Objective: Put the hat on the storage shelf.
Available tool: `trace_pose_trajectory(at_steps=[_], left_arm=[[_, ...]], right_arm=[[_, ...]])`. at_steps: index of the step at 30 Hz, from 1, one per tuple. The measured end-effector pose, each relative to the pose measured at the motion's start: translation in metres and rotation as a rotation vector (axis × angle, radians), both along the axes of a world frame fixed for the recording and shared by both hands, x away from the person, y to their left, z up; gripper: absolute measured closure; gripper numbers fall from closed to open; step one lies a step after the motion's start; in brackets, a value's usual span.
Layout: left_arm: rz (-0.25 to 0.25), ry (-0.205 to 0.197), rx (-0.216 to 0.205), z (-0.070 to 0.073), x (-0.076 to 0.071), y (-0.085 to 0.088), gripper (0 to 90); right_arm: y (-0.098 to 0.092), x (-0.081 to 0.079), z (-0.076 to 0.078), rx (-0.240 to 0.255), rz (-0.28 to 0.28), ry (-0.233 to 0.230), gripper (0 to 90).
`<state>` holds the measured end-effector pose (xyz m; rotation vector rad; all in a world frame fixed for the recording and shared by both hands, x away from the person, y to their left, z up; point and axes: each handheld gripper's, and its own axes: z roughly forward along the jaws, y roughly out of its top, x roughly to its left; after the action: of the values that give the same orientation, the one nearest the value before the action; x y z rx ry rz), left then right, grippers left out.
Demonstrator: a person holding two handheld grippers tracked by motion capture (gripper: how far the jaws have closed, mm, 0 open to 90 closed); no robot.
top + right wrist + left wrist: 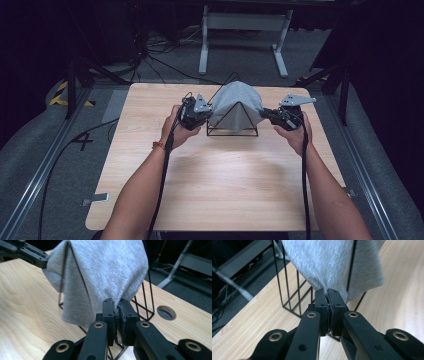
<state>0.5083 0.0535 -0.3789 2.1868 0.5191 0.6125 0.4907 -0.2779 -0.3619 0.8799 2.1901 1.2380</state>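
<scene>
A grey cloth (236, 102) hangs over the top of a black wire rack (233, 131) shaped like a triangle, at the far middle of the table. My left gripper (206, 114) is at the cloth's left edge, shut on the cloth (329, 267); its jaws pinch a corner of the fabric. At the cloth's right edge, my right gripper (266, 114) is shut on the cloth (105, 270) too. In the right gripper view the left gripper (37, 258) shows at the far corner of the cloth. The rack's wires (292, 295) stand on the wood behind the fabric.
The light wooden table (215, 185) has open room in front of the rack. A round hole (166, 312) is in the tabletop beyond the rack. A white metal stand (243, 30) and cables lie on the floor behind the table.
</scene>
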Motion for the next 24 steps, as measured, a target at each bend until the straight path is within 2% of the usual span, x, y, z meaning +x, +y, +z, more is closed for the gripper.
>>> trace_pose_trajectory(at_steps=[1, 2, 4, 7, 10, 11, 13, 14, 15, 16, 17, 18, 19, 20, 21, 22, 23, 24], left_arm=[[0.015, 0.001, -0.002, 0.000, 0.002, 0.001, 87.5], [0.006, 0.017, -0.021, -0.002, 0.004, 0.001, 87.7], [0.002, 0.027, 0.010, -0.005, 0.006, 0.000, 87.7], [0.009, 0.042, 0.007, -0.012, 0.009, -0.002, 87.8], [0.000, 0.050, 0.010, -0.015, 0.008, -0.003, 87.9], [0.001, 0.050, 0.028, -0.018, 0.008, -0.004, 87.9], [-0.002, 0.057, 0.095, -0.024, 0.008, -0.005, 89.8], [0.003, 0.068, 0.104, -0.029, 0.008, -0.004, 89.9], [0.002, 0.071, 0.095, -0.031, 0.008, -0.003, 89.9], [-0.003, 0.086, 0.060, -0.032, 0.008, 0.000, 89.9], [-0.014, 0.095, 0.006, -0.032, 0.007, 0.002, 89.9], [-0.026, 0.097, -0.035, -0.030, 0.006, 0.005, 89.8], [-0.018, 0.067, -0.071, -0.026, 0.005, 0.007, 89.2], [-0.013, 0.053, -0.097, -0.023, 0.005, 0.008, 79.5], [-0.022, 0.064, -0.145, -0.020, 0.005, 0.010, 79.5], [-0.027, 0.072, -0.177, -0.017, 0.005, 0.012, 74.5], [-0.028, 0.085, -0.200, -0.015, 0.006, 0.012, 69.5], [-0.036, 0.085, -0.195, -0.014, 0.008, 0.012, 62.8]], right_arm=[[0.000, 0.002, -0.002, 0.000, -0.005, 0.002, 84.9], [0.000, 0.002, -0.002, 0.001, -0.009, 0.001, 85.0], [0.001, 0.003, -0.004, 0.000, -0.011, 0.005, 85.0], [0.003, 0.006, -0.009, -0.012, -0.015, 0.027, 85.0], [0.005, 0.006, -0.013, -0.025, -0.008, 0.028, 85.0], [0.005, 0.006, -0.013, -0.025, -0.008, 0.028, 85.0], [0.006, 0.006, -0.016, -0.035, -0.009, 0.040, 85.1], [0.006, 0.006, -0.018, -0.036, -0.009, 0.043, 85.3], [0.006, 0.005, -0.023, -0.063, -0.016, 0.056, 85.3], [0.006, 0.005, -0.023, -0.063, -0.016, 0.056, 85.3], [0.005, 0.006, -0.025, -0.054, -0.012, 0.066, 85.3], [0.003, 0.006, -0.027, -0.029, -0.010, 0.072, 85.1], [0.001, 0.005, -0.027, -0.013, -0.013, 0.068, 84.9], [-0.001, 0.004, -0.024, 0.013, -0.014, 0.048, 84.8], [-0.003, 0.004, -0.022, 0.025, -0.015, 0.035, 84.6], [-0.004, 0.003, -0.019, 0.031, -0.019, 0.020, 84.0], [-0.004, 0.003, -0.016, 0.040, -0.026, 0.020, 83.0], [-0.006, 0.002, -0.011, 0.049, -0.033, 0.010, 81.7]])
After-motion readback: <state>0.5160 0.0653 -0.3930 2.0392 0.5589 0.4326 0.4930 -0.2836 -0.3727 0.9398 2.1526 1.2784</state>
